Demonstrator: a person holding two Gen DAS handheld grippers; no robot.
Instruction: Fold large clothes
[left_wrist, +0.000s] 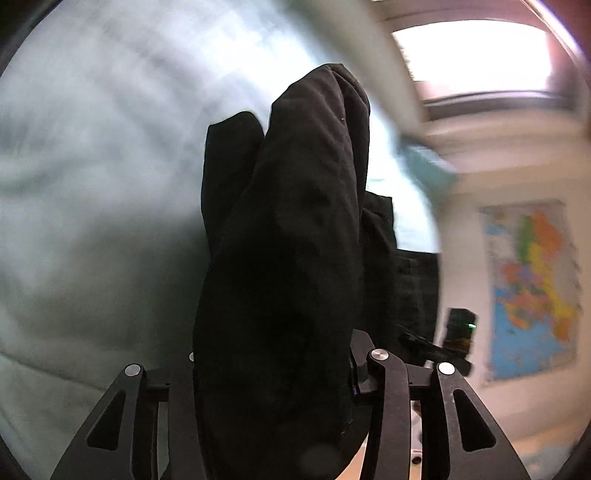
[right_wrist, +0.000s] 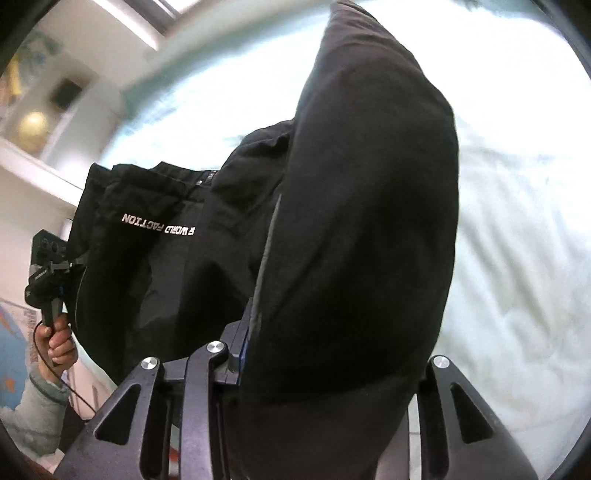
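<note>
Both the left gripper (left_wrist: 280, 369) and right gripper (right_wrist: 332, 369) have jaws pinching thick bunched folds of a matte black jacket (right_wrist: 369, 221) above the pale, rumpled bed (right_wrist: 517, 221).

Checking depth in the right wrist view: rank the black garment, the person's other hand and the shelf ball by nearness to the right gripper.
1. Black garment, bunched between the right gripper's jaws.
2. Other hand, lower left, holding the left gripper.
3. Shelf ball, upper left, across the room.

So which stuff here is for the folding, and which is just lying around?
For the folding:
black jacket
left gripper
right gripper
pale bedsheet

Just around:
wall map
window
</note>
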